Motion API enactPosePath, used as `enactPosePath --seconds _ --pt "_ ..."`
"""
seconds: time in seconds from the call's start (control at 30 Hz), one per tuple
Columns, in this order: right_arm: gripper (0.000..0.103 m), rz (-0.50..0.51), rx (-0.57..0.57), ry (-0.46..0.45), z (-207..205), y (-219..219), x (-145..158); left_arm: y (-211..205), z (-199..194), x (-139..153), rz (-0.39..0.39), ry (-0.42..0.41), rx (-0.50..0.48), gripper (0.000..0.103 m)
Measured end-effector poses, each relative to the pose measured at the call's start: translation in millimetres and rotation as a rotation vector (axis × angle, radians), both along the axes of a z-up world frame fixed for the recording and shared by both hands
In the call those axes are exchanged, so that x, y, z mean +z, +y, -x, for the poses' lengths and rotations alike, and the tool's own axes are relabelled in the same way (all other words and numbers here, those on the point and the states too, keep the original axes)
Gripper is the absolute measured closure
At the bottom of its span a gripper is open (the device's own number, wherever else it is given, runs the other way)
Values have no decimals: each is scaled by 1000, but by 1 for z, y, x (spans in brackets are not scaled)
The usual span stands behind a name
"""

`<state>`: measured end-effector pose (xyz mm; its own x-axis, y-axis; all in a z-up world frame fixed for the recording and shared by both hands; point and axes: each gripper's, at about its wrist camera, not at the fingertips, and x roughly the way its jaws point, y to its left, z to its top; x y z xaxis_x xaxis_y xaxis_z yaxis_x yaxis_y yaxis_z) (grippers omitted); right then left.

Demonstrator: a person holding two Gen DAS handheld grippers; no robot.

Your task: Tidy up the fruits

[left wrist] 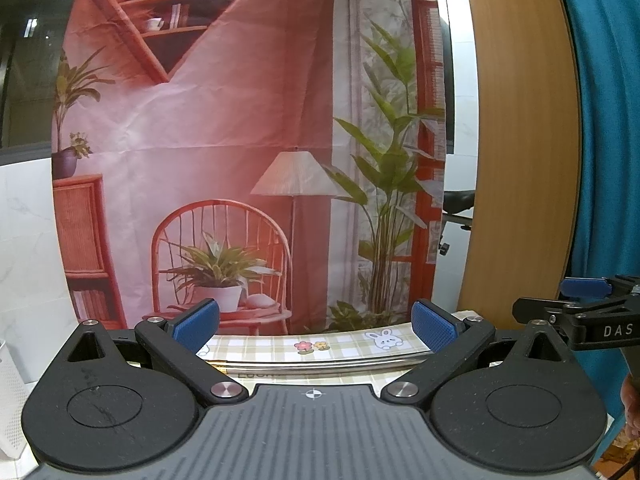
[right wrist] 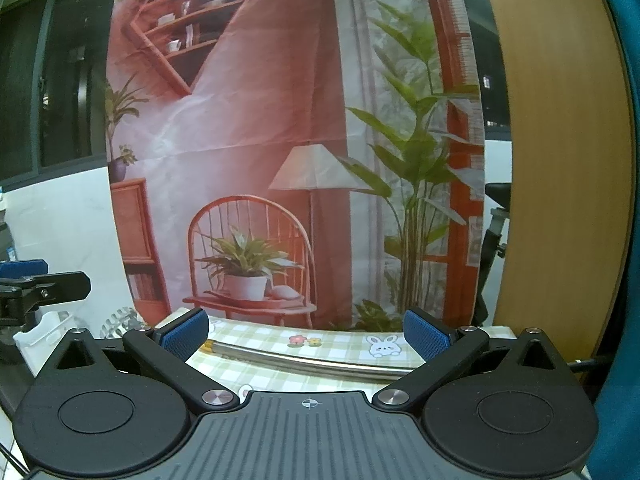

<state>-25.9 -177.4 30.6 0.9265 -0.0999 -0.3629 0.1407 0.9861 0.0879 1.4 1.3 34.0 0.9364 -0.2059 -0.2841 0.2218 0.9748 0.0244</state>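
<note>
No fruit shows in either view. My left gripper (left wrist: 316, 326) is open and empty, held above the far edge of a table with a green checked cloth (left wrist: 344, 342). My right gripper (right wrist: 306, 334) is open and empty too, over the same cloth (right wrist: 264, 338). A metal rail (left wrist: 320, 364) runs across the table below the left fingers and shows in the right wrist view (right wrist: 312, 362) as well. The right gripper's blue-padded fingers (left wrist: 586, 288) show at the right edge of the left wrist view. The left gripper's fingers (right wrist: 24, 268) show at the left edge of the right wrist view.
A printed backdrop of a red room (left wrist: 240, 140) hangs right behind the table. A wooden panel (left wrist: 520, 140) and teal cloth (left wrist: 608, 120) stand at the right. A white rack (right wrist: 48, 330) with something shiny beside it sits at the lower left of the right wrist view.
</note>
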Motion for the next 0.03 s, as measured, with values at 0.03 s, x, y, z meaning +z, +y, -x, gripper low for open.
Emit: enactPosePath --seconds 0.03 --pt "0 0 -1 0 0 0 0 0 1 0 0 0 1 0"
